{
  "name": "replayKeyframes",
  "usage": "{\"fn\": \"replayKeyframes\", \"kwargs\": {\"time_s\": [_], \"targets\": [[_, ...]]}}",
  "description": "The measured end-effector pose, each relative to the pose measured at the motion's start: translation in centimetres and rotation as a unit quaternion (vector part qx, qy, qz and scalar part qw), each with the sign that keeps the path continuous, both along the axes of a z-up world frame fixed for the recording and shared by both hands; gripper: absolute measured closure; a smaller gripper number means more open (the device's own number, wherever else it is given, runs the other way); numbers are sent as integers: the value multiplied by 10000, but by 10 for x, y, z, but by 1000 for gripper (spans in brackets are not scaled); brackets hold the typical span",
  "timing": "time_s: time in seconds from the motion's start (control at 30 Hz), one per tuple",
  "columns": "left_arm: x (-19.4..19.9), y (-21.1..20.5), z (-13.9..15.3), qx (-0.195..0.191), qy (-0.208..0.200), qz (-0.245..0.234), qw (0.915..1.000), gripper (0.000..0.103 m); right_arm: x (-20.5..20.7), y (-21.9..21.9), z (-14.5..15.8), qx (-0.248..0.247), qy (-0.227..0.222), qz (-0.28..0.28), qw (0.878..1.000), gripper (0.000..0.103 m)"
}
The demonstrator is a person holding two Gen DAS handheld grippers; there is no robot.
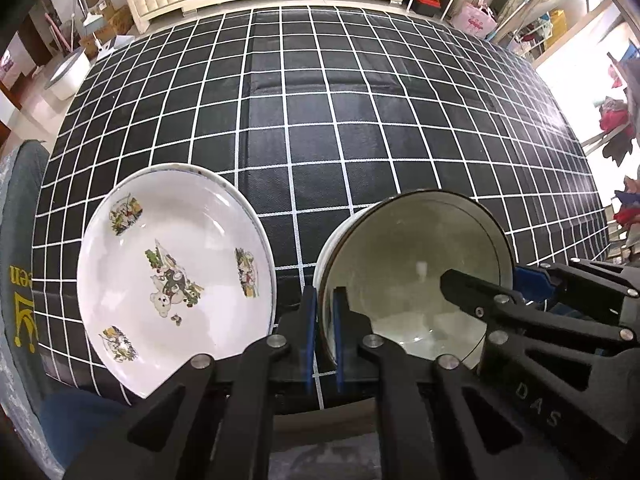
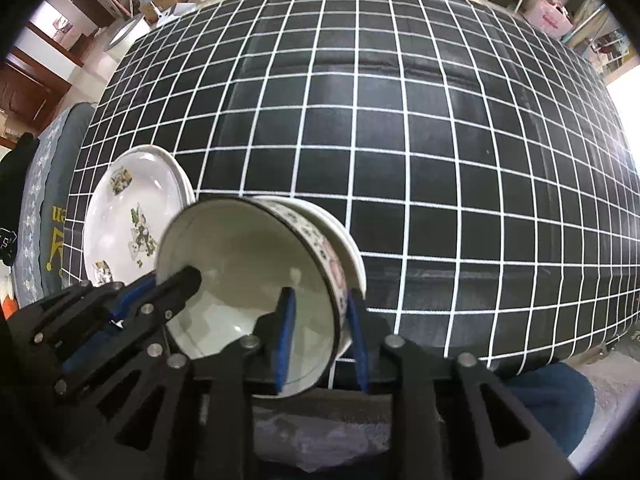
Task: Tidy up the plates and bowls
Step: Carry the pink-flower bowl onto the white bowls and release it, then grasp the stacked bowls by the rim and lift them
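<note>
So both grippers pinch the bowl [image 1: 416, 280] rim: left gripper [image 1: 323, 336] and right gripper [image 2: 320, 340] nearly closed on opposite walls, probably for steadiness. It sits right of the plates [image 1: 172, 276] on the checkered cloth [image 1: 340, 120].

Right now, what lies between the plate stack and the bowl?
Only bare checked tablecloth between plate stack and bowl, seen in the left wrist view.
</note>
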State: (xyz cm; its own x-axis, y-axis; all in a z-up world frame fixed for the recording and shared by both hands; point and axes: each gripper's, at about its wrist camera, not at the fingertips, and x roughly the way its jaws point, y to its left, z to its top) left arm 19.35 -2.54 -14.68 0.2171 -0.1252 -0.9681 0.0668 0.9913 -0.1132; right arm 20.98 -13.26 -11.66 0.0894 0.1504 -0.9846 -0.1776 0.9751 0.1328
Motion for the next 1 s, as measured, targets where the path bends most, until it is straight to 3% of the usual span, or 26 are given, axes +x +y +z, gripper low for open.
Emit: {"fn": "replayKeyframes", "kwargs": {"time_s": [0.07,0.13,0.2,0.43,0.63,0.8,1.0], "targets": [[1,3,1,-16,-22,52,10000,92,-1,2,3,-33,-76,30,10000,60],[1,6,0,-26,-27,101,9999,92,-3,5,8,-517,-386,79,9979,40],[2,9,0,-159,-24,151,9998,92,-2,3,9,-531,-469,85,9974,35],[1,22,9,-394,-201,332,9985,65,-4,-16,17,-448,-606,-89,9971,4],[-4,21,24,-521,-474,146,9974,52,-16,-22,33,-322,-890,-68,9955,0],[-14,25,20,-756,-635,-135,9950,43,-22,-29,32,-134,-944,-229,9952,0],[-24,27,3,-1125,-624,-526,9903,43,-33,-33,23,190,-960,-476,9941,0]]}}
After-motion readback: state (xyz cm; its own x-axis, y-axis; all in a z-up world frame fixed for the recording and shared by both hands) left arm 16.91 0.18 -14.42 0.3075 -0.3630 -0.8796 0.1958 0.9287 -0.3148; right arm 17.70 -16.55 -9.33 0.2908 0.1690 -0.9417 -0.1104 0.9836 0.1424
